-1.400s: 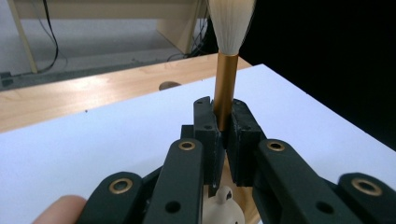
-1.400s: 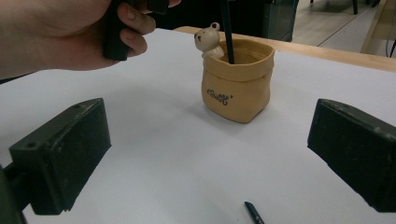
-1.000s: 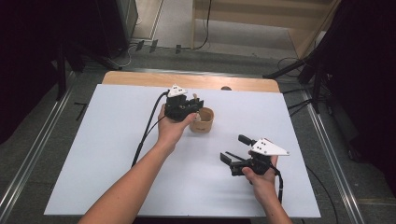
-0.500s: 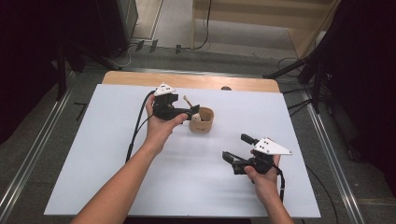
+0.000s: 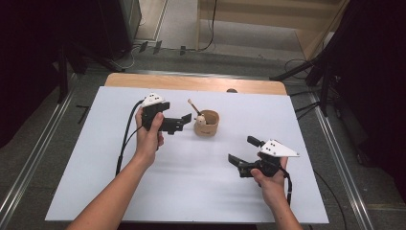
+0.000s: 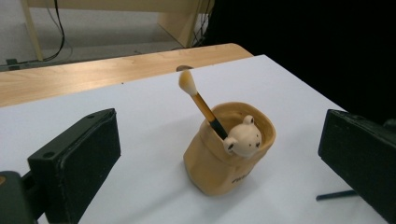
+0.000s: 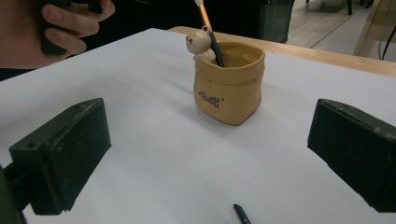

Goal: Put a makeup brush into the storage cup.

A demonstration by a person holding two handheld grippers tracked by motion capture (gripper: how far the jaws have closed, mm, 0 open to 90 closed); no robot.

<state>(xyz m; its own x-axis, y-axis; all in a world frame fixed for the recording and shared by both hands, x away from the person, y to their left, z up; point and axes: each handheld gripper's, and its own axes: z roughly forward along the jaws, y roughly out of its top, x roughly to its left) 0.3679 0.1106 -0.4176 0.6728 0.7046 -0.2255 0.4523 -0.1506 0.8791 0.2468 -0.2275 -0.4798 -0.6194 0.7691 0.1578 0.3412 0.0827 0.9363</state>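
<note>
A tan, sack-shaped cup (image 5: 207, 125) with a small bear figure (image 6: 243, 137) on its rim stands near the middle of the white table. A brush (image 6: 198, 100) with a pale tip leans in it. My left gripper (image 5: 186, 120) hangs just left of the cup and points at it. Its jaws have just been opening and now stand open, with nothing between the pads (image 6: 77, 161). My right gripper (image 5: 234, 162) hovers at the front right, also open and empty, with its pads (image 7: 65, 149) facing the cup (image 7: 229, 88).
A bare wooden strip (image 5: 191, 82) runs along the table's far edge, with floor and cables beyond. A thin dark stick (image 6: 334, 195) lies on the white top (image 5: 95, 158) between the cup and my right gripper.
My left gripper has let go at the cup and drawn back to the left. The brush stays leaning in the cup. The right hand has kept still.
</note>
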